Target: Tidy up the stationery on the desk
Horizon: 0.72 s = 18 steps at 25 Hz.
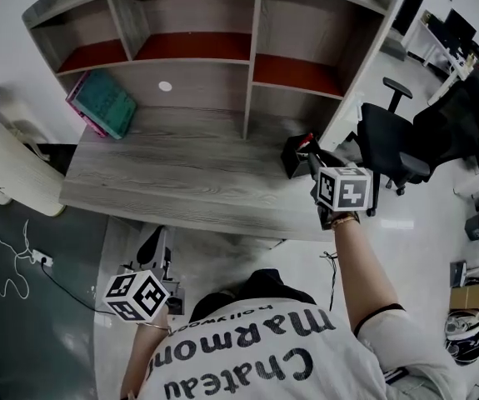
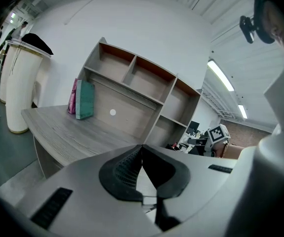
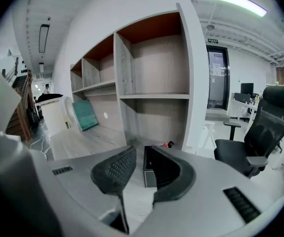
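A black open-topped holder [image 1: 292, 156] stands at the right end of the grey desk [image 1: 172, 169], with a small red item [image 1: 309, 138] just behind it. My right gripper [image 1: 306, 165] is right at the holder. In the right gripper view the holder [image 3: 149, 171] shows in the gap beside the right finger. The right gripper [image 3: 139, 164] is open, and a strip of desk shows between its left pad and the holder. A teal book [image 1: 106, 102] and a pink one [image 1: 78, 107] lean at the back left. My left gripper [image 1: 154, 252] hangs below the desk's front edge, shut and holding nothing [image 2: 142, 149].
A shelf unit [image 1: 251, 52] with bare compartments stands along the back of the desk. Black office chairs [image 1: 393, 144] stand to the right. A white rounded cabinet [image 1: 14, 169] stands at the desk's left end, and cables [image 1: 6, 261] lie on the floor.
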{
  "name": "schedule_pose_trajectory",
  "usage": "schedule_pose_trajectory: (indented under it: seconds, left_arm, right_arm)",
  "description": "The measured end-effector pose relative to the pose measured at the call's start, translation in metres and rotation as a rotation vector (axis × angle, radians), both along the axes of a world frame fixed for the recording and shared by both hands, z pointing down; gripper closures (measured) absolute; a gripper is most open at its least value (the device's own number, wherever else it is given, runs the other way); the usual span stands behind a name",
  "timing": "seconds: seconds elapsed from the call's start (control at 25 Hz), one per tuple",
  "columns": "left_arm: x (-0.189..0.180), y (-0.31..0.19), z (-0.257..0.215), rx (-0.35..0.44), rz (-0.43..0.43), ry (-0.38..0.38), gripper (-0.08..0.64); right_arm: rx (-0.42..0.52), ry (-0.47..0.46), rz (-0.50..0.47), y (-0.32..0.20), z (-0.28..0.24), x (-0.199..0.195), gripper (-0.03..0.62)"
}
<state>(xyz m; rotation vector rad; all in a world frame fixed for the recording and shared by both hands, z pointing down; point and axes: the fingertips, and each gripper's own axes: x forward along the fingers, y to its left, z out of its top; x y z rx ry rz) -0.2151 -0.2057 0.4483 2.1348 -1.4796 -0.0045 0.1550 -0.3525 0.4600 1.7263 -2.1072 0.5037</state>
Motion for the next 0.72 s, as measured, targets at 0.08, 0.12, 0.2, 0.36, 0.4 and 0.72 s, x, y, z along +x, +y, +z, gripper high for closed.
schedule_pose_trajectory:
  seconds: [0.08, 0.12, 0.2, 0.36, 0.4, 0.72]
  left_arm:
    - [0.005, 0.0, -0.002, 0.007, 0.013, 0.002, 0.545]
    - [0.008, 0.001, -0.004, 0.011, 0.021, 0.003, 0.545]
    - [0.014, 0.0, -0.007, 0.02, 0.037, 0.002, 0.545]
    - [0.026, -0.005, -0.021, 0.058, 0.057, -0.002, 0.545]
    - [0.029, -0.007, -0.025, 0.067, 0.06, -0.005, 0.545]
    - [0.065, -0.018, -0.062, 0.143, 0.077, -0.006, 0.545]
  right_arm:
    - [0.02, -0.03, -0.016, 0.009, -0.005, -0.011, 0.491]
    - [0.033, -0.042, -0.024, 0.014, -0.009, -0.017, 0.495]
    - [0.064, -0.064, -0.042, 0.021, -0.018, -0.029, 0.503]
    - [0.152, -0.107, -0.085, 0.031, -0.045, -0.052, 0.517]
    - [0.176, -0.127, -0.095, 0.033, -0.052, -0.057, 0.524]
    - [0.258, -0.245, -0.162, 0.056, -0.087, -0.069, 0.581]
